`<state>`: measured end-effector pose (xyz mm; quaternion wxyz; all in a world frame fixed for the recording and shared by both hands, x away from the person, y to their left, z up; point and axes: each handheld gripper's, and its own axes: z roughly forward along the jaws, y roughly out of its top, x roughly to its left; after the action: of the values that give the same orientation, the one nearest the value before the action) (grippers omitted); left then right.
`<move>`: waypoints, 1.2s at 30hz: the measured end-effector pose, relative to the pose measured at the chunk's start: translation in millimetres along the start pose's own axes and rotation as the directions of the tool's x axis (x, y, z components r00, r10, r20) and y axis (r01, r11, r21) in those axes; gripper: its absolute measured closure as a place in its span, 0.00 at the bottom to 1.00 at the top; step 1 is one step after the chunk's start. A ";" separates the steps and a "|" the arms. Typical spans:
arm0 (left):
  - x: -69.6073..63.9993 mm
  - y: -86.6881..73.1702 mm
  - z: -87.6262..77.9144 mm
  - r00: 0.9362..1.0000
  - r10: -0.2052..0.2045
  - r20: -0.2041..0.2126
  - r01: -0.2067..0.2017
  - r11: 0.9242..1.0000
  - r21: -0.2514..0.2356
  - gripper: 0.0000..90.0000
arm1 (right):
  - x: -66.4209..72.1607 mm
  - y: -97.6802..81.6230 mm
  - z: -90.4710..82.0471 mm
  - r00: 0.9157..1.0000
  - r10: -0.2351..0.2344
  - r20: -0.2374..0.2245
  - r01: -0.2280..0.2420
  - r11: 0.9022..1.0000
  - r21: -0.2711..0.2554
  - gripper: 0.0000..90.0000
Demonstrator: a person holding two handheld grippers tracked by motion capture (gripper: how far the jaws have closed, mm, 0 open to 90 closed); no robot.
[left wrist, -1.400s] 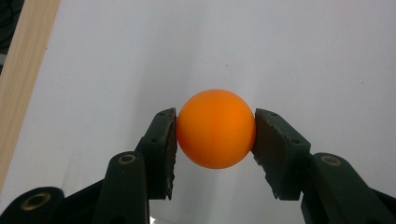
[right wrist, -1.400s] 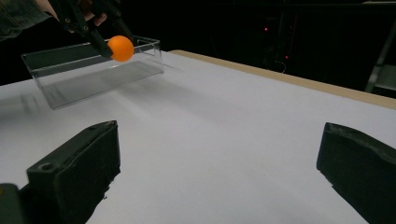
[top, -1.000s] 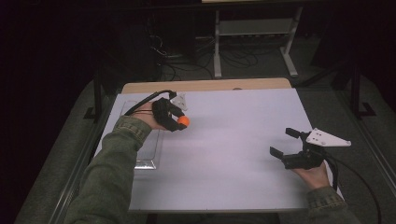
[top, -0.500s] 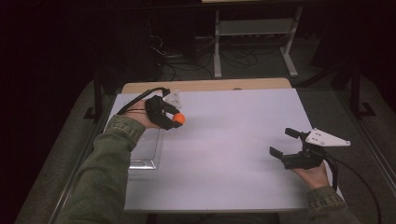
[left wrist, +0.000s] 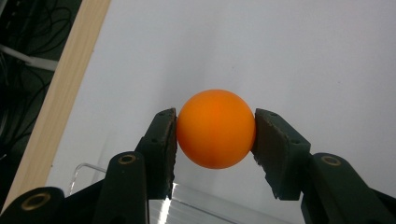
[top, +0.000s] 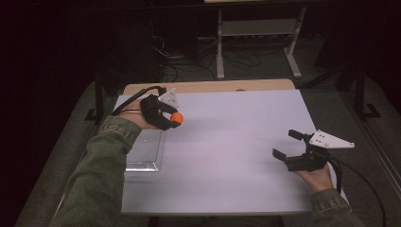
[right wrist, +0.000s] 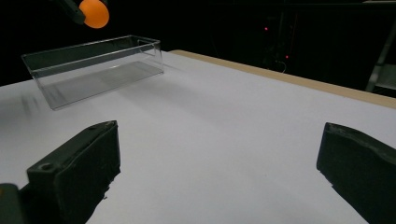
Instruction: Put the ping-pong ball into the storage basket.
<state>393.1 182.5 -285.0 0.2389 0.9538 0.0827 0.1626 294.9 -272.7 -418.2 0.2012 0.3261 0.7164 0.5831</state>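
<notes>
1. Left tongs (left wrist: 215, 135) pinch the ball (left wrist: 215, 128) by its sides, above the table (top: 227, 142), just past the tray (top: 144, 153)
2. Smooth and round, it could squirt out and roll off
3. Right tongs (top: 288, 144) gape, holding nothing

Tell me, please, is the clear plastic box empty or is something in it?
Empty: the clear box shows a bare floor, and the orange ball is held in the left gripper above the table.
</notes>
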 end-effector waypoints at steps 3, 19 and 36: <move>-0.1 -1.3 -6.5 1.000 0.002 -0.008 -0.002 1.000 -0.003 0.56 | 0.0 0.0 0.2 1.000 -0.001 -0.001 0.001 1.000 0.001 0.00; -2.3 -5.8 -17.7 1.000 0.001 -0.026 -0.001 1.000 -0.008 0.56 | -0.1 -0.4 0.8 1.000 -0.001 -0.005 0.001 1.000 0.005 0.00; -5.0 -11.6 -32.5 0.999 0.000 -0.039 0.000 1.000 -0.012 0.56 | -0.1 -0.3 0.7 1.000 -0.003 -0.006 0.003 1.000 0.007 0.00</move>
<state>376.1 205.4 -264.8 0.2429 0.9490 0.0864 0.1818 295.4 -272.3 -418.7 0.1986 0.3241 0.7196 0.5812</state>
